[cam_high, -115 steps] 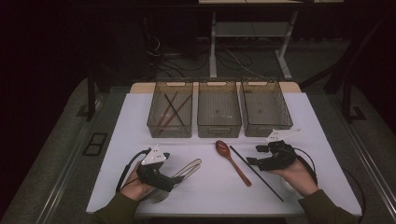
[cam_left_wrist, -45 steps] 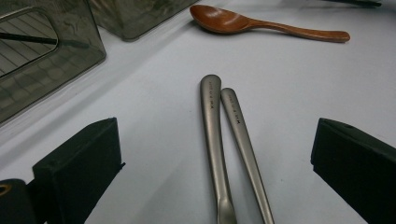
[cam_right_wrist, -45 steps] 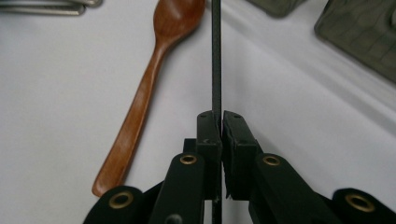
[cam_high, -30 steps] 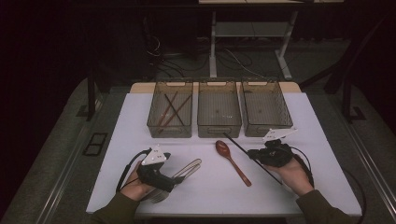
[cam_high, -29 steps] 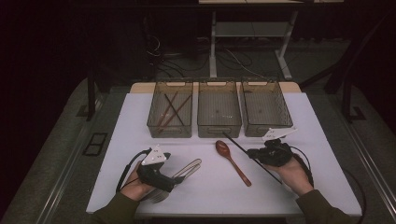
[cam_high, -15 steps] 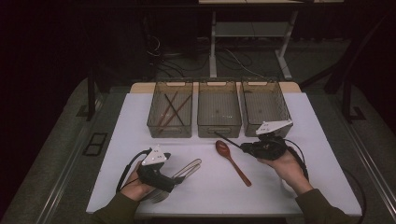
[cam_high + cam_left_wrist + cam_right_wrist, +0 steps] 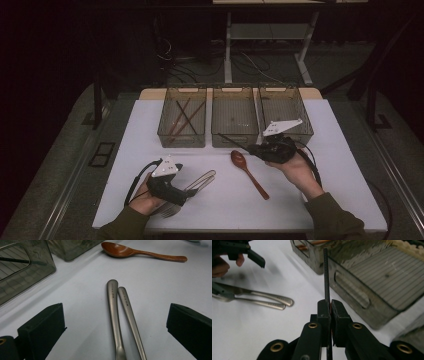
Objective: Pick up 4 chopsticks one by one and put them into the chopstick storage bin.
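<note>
My right gripper (image 7: 254, 148) is shut on a thin black chopstick (image 7: 232, 141) and holds it off the white table, its tip pointing toward the front of the middle bin (image 7: 234, 139). In the right gripper view the jaws (image 7: 330, 306) pinch the chopstick (image 7: 325, 272), which runs up past the bin's wall (image 7: 352, 287). My left gripper (image 7: 187, 192) rests on the table near the front left, open, with two metal utensil handles (image 7: 117, 315) lying between its wide-apart jaws, untouched. A wooden spoon (image 7: 248, 173) lies in the middle of the table.
Three clear bins stand in a row at the back: the left bin (image 7: 167, 136) holds several chopsticks, the right bin (image 7: 303, 131) sits behind my right hand. The table's front edge (image 7: 225, 230) is close to both forearms.
My right gripper has risen and moved back and left toward the bins, lifting the black chopstick off the table. The left gripper has stayed put.
</note>
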A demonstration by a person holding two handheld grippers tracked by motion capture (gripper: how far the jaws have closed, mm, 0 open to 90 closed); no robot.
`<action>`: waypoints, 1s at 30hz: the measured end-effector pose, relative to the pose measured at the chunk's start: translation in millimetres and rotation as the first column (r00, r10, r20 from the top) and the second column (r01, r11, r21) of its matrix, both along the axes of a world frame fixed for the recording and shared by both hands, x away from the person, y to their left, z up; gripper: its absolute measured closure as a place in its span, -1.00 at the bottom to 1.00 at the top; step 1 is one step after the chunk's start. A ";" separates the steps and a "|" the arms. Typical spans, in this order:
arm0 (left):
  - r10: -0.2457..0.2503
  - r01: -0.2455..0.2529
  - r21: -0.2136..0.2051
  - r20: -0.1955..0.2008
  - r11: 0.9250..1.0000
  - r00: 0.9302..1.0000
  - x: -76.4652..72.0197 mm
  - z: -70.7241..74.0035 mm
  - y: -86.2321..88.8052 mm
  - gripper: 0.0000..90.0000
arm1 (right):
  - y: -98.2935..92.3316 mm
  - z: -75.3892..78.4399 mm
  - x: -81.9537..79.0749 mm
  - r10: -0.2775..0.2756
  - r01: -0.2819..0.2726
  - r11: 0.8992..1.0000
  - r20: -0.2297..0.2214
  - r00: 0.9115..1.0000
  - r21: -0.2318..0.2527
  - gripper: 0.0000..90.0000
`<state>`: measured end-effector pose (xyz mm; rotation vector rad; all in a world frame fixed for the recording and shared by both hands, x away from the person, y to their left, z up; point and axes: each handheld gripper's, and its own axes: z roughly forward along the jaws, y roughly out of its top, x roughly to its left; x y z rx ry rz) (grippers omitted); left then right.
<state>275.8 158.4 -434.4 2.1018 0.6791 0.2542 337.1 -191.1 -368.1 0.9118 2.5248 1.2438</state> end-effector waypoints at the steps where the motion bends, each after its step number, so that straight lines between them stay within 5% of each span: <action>1: 0.000 0.000 0.000 -0.001 1.000 1.000 0.0 -0.1 -0.1 -0.98 | 2.1 1.6 2.3 0.003 -0.003 1.000 0.007 1.000 0.000 0.91; 13: -0.007 0.007 0.001 0.004 1.000 1.000 0.4 -0.1 -0.1 -0.98 | 35.6 21.7 33.4 -0.002 0.002 1.000 0.027 1.000 -0.013 0.91; 30: -0.007 0.007 -0.013 -0.006 1.000 1.000 0.3 -0.6 -0.7 -0.98 | 91.5 28.4 81.8 -0.046 0.046 0.998 0.009 0.999 -0.037 0.91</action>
